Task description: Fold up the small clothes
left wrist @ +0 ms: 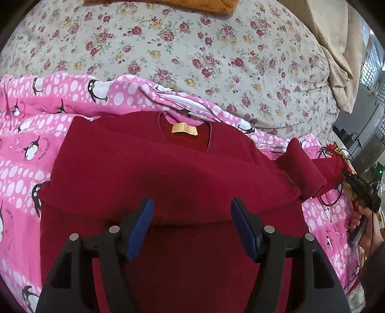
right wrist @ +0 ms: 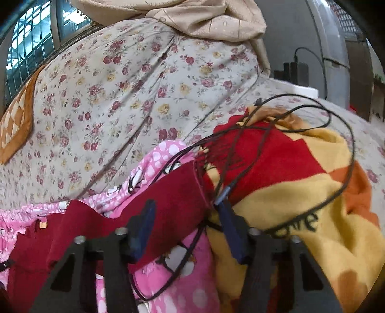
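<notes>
A dark red sweater (left wrist: 168, 168) with a yellow neck label (left wrist: 184, 128) lies flat on a pink penguin-print blanket (left wrist: 28, 134). Its left sleeve is folded in over the body; its right sleeve (left wrist: 305, 166) stretches out to the right. My left gripper (left wrist: 191, 204) is open and empty, hovering over the sweater's lower body. My right gripper (right wrist: 186, 207) is open, with the end of the red sleeve (right wrist: 178, 192) lying between its blue pads (right wrist: 146, 224), not pinched. The right gripper also shows at the right edge of the left wrist view (left wrist: 361, 190).
A floral bedsheet (left wrist: 192, 48) covers the bed beyond. A red, yellow and orange blanket (right wrist: 300, 187) lies right of the sleeve with black cables (right wrist: 264, 134) looped over it. A beige cloth (right wrist: 192, 16) and an orange checked cushion (right wrist: 16, 120) lie at the far side.
</notes>
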A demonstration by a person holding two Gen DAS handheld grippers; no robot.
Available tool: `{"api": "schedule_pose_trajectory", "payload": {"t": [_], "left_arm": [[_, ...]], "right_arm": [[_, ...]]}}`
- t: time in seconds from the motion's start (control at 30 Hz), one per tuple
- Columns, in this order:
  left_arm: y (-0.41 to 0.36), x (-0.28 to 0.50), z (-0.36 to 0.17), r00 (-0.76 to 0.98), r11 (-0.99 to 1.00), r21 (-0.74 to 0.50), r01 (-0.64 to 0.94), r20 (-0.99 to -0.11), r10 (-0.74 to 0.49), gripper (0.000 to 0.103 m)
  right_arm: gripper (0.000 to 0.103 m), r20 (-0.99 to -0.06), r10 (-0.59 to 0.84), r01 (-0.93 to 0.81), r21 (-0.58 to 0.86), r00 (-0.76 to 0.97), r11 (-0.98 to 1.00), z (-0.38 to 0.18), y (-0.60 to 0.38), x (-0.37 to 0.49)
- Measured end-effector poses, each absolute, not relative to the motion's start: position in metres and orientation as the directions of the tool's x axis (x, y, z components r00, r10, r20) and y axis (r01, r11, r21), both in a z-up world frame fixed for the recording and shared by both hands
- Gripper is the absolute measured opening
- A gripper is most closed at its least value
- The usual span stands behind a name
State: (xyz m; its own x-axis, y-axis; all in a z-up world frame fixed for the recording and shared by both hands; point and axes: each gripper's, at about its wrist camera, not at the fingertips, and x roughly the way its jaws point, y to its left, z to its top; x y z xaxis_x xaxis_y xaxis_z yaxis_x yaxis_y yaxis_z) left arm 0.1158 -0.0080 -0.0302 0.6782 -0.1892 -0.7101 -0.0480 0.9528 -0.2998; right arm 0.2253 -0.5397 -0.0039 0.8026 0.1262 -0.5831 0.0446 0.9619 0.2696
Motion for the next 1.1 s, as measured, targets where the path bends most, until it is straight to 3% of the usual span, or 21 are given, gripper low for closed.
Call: {"api": "schedule_pose_trajectory", "payload": {"t": [0.03,0.1,0.13,0.3,0.43,0.6,0.83,1.0,1.07,1.1], "left_arm": [[-0.007,0.116,-0.030,0.680,0.953,-0.299,-0.053,-0.710,-0.185,0.050],[-0.006,0.116,-0.030,0.680,0.952,-0.301,-0.057,-0.710,-0.184,0.050],[-0.005,0.115,-0.030,0.681,0.952,-0.301,-0.059,-0.709,-0.182,0.050],[0.004,0.113,-0.023,0.709,0.939,-0.337,-0.068,-0.678,-0.192,0.050],[0.020,0.114,-0.017,0.736,0.917,-0.389,-0.090,-0.646,-0.202,0.050],[0.048,0.122,-0.018,0.740,0.890,-0.434,-0.140,-0.643,-0.197,0.050],[0.057,0.148,-0.021,0.732,0.904,-0.422,-0.062,-0.635,-0.246,0.050],[0.044,0.151,-0.028,0.703,0.894,-0.448,-0.015,-0.641,-0.309,0.050],[0.040,0.155,-0.033,0.690,0.880,-0.475,0.003,-0.636,-0.346,0.050],[0.037,0.159,-0.037,0.677,0.870,-0.493,0.013,-0.636,-0.371,0.050]], "right_arm": [[0.023,-0.586,0.153,0.022,0.280,0.795,0.960,-0.005,-0.538,0.227],[0.009,-0.610,0.178,-0.001,0.279,0.772,0.960,-0.006,-0.534,0.229],[0.008,-0.621,0.160,0.006,0.256,0.767,0.967,-0.006,-0.532,0.229],[0.006,-0.510,0.215,-0.042,0.330,0.833,0.943,0.025,-0.516,0.206],[0.006,-0.407,0.426,-0.237,0.438,0.808,0.867,0.044,-0.449,0.197],[0.006,-0.366,0.625,-0.433,0.484,0.690,0.761,0.041,-0.332,0.196],[0.006,-0.447,0.685,-0.469,0.505,0.575,0.724,-0.001,-0.204,0.193],[0.006,-0.621,0.589,-0.484,0.355,0.517,0.799,-0.037,-0.137,0.186],[0.007,-0.646,0.564,-0.488,0.320,0.515,0.812,-0.040,-0.131,0.186],[0.016,-0.650,0.557,-0.482,0.316,0.518,0.817,-0.040,-0.132,0.184]]}}
